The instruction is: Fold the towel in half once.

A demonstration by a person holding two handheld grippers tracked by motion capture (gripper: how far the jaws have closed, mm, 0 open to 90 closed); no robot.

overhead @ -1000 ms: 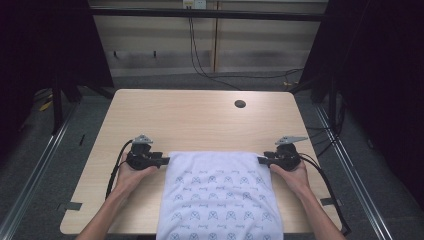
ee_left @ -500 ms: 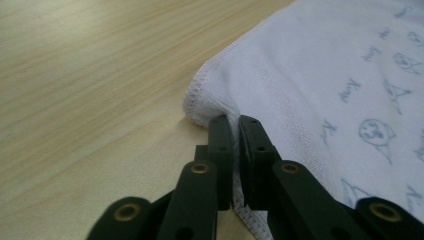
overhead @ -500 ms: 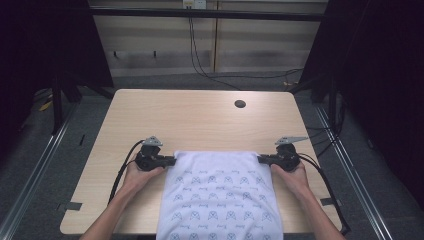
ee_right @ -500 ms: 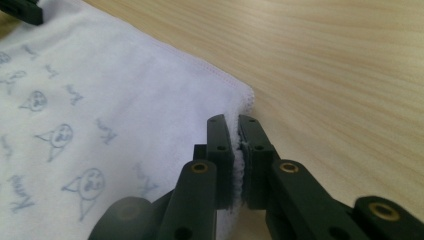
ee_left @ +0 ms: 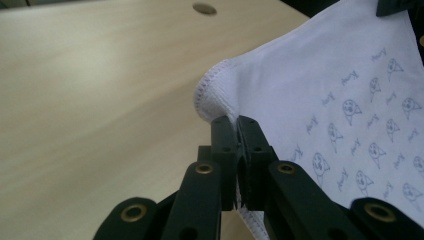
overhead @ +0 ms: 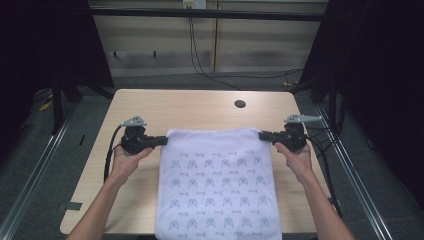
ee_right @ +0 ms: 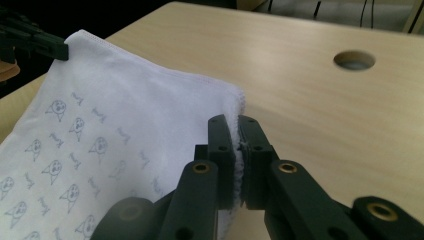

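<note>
Pale wood table with a white printed cloth pinched at its two far corners by both grippers.

Wood-grain tabletop carries the cloth from its centre down to the near edge at six o'clock, where the fabric overhangs; rows of small blue-grey figures cover it, and its far hem runs taut between the corners. At nine o'clock of the cloth the left gripper has its jaws pressed together on the stitched corner, which bunches just above the tips in the left gripper view. At three o'clock the right gripper clamps the other corner, the hem sandwiched between its jaws in the right gripper view. Both pairs of jaws have just been closing onto the fabric. A small round hole sits in the table toward one o'clock, well apart from the cloth.
</note>
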